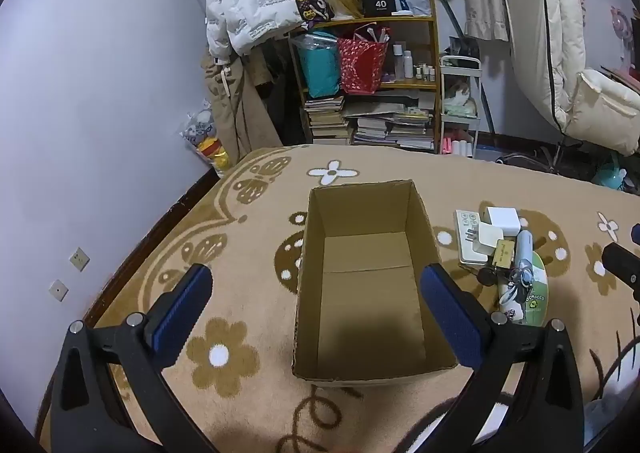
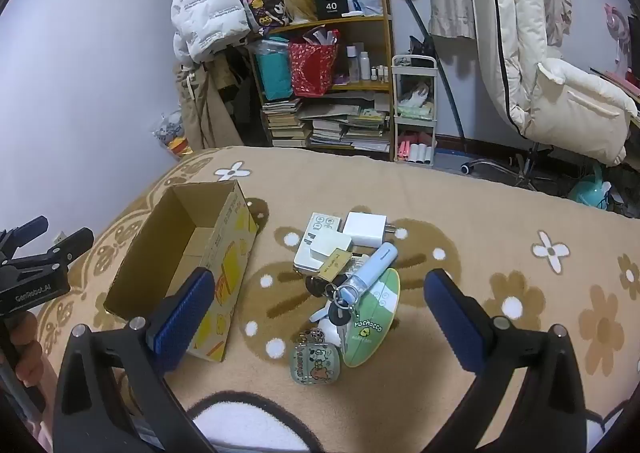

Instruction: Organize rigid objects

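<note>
Task not yet begun: cardboard box (image 1: 364, 285) stands empty on the patterned blanket (image 2: 500, 213). Left gripper (image 1: 316, 313) and right gripper (image 2: 320, 317) both spread wide, holding nothing. The pile of small items (image 2: 344, 273) lies at the box's 3 o'clock, tangled and overlapping, complicating single picks.
</note>
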`<act>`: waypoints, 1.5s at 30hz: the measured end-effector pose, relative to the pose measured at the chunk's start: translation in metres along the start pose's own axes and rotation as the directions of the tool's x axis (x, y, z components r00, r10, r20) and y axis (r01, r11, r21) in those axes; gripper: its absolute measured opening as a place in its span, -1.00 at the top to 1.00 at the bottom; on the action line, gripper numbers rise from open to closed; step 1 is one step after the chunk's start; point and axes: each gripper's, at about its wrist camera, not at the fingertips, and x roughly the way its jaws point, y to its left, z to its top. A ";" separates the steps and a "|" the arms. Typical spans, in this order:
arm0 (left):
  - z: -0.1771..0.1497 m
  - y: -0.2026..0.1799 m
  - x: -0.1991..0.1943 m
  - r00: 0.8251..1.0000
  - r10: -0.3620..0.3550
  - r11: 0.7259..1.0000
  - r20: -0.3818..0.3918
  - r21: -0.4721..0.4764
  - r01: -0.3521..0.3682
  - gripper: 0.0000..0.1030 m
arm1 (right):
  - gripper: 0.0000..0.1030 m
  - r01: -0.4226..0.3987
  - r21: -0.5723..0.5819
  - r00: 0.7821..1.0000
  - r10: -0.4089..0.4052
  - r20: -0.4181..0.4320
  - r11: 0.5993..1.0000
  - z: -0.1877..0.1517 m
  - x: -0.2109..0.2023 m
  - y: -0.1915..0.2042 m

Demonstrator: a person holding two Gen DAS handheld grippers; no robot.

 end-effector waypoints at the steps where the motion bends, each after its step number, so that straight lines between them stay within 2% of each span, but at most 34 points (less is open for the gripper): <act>1: 0.000 0.000 0.000 1.000 -0.003 1.000 -0.003 -0.003 0.003 -1.00 | -1.00 0.000 0.000 1.000 0.000 -0.002 1.000 0.000 0.000 0.000; 12: -0.001 -0.005 0.001 1.000 -0.010 1.000 -0.013 -0.008 0.010 -1.00 | -1.00 0.009 -0.008 1.000 -0.009 -0.006 1.000 0.000 0.001 0.001; 13: -0.001 0.003 0.004 1.000 -0.015 0.999 -0.019 -0.030 0.014 -1.00 | -1.00 0.008 -0.007 1.000 -0.008 -0.006 1.000 0.001 0.001 0.001; 45: -0.005 -0.002 0.003 1.000 -0.021 1.000 -0.022 0.000 0.021 -1.00 | -1.00 0.020 0.007 1.000 -0.020 -0.004 1.000 -0.001 0.006 -0.002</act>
